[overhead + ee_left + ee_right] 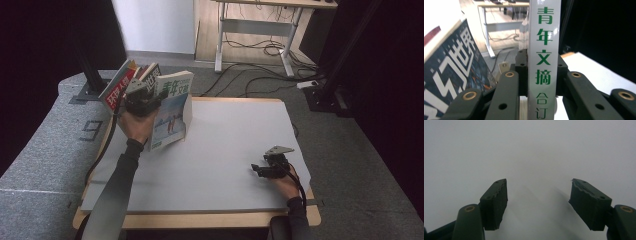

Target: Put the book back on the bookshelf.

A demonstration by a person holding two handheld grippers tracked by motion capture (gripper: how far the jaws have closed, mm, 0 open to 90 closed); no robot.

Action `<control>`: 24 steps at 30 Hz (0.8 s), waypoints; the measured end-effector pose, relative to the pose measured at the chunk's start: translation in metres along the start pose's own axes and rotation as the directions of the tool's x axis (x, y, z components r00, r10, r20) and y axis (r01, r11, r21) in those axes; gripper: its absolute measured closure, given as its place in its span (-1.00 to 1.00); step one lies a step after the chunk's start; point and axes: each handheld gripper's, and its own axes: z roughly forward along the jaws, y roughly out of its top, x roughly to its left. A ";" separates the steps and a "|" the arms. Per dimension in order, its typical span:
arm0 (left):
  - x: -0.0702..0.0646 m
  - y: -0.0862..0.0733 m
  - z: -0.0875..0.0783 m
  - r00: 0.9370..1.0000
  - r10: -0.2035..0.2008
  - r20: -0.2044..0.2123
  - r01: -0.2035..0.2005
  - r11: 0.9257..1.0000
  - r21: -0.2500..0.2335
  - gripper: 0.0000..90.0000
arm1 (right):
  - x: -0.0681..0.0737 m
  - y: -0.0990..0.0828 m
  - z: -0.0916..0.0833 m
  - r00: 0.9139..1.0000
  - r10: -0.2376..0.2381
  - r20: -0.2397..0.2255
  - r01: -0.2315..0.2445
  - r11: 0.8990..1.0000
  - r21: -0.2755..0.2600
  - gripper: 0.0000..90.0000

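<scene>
A thick book with a white spine and green characters (544,50) stands upright between the jaws of my left gripper (541,75), which is shut on it. From above, that book (172,112) shows a pale blue cover and stands at the table's far left, with the left gripper (145,97) clamped on its spine edge. Behind it lean a dark-covered book (451,72) and a red and white one (120,85). My right gripper (257,170) rests low near the table's front right, jaws open over the bare grey surface (536,157).
The grey mat (225,150) covers the wooden table (200,220). Beyond the far edge is a floor with cables (260,75) and a desk frame (250,30). Dark curtains stand on both sides.
</scene>
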 end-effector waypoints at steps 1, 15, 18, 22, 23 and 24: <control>0.000 0.000 -0.001 1.000 0.003 -0.001 -0.003 1.000 0.007 0.63 | 0.000 0.000 0.000 1.000 0.000 -0.001 0.000 1.000 0.000 -0.35; 0.002 0.004 -0.016 1.000 0.023 0.004 -0.023 0.990 0.141 0.62 | 0.001 0.000 0.001 1.000 -0.003 -0.004 0.003 1.000 0.006 -0.35; 0.001 0.005 -0.019 1.000 0.027 0.010 -0.028 0.986 0.163 0.62 | 0.001 0.000 0.001 1.000 -0.003 -0.004 0.003 1.000 0.008 -0.35; 0.001 0.004 -0.024 0.999 0.034 0.012 -0.036 0.981 0.191 0.62 | 0.000 0.000 0.001 1.000 -0.001 -0.004 0.001 1.000 0.009 -0.35; 0.001 0.004 -0.025 0.999 0.035 0.013 -0.037 0.980 0.197 0.62 | 0.000 0.000 0.001 1.000 -0.002 -0.004 0.002 1.000 0.010 -0.35; 0.001 0.003 -0.026 0.999 0.034 0.014 -0.036 0.979 0.202 0.62 | 0.000 -0.001 0.001 1.000 -0.002 -0.004 0.002 1.000 0.011 -0.35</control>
